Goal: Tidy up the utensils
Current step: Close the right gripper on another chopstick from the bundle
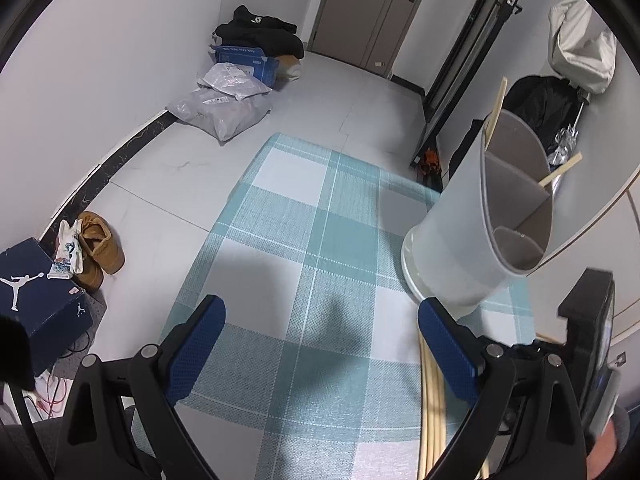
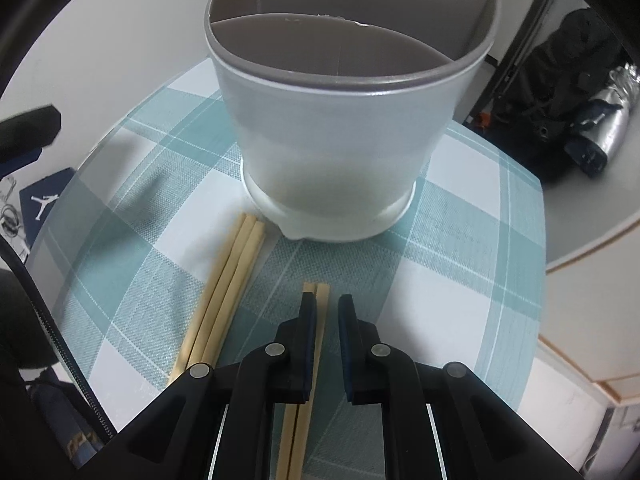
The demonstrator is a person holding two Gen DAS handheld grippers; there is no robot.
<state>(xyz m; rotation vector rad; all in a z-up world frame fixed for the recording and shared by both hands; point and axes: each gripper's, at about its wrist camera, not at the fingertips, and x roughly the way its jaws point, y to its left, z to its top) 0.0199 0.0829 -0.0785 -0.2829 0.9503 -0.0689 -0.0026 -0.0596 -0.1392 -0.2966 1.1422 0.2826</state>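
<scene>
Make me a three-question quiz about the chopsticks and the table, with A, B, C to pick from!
1. Where does the loose chopstick bundle lie?
A in a drawer
B on the cloth
C on the floor
2. What colour are the cloth's checks?
A red
B teal and white
C yellow
3. The left gripper is:
A open, empty
B shut on a spoon
C holding a cup

Answers: B, it lies flat before the holder; B, teal and white squares; A, fingers wide apart over cloth.

White walls [image 1: 100, 60], pale tiled floor [image 1: 320, 92], a closed door [image 1: 372, 8].
</scene>
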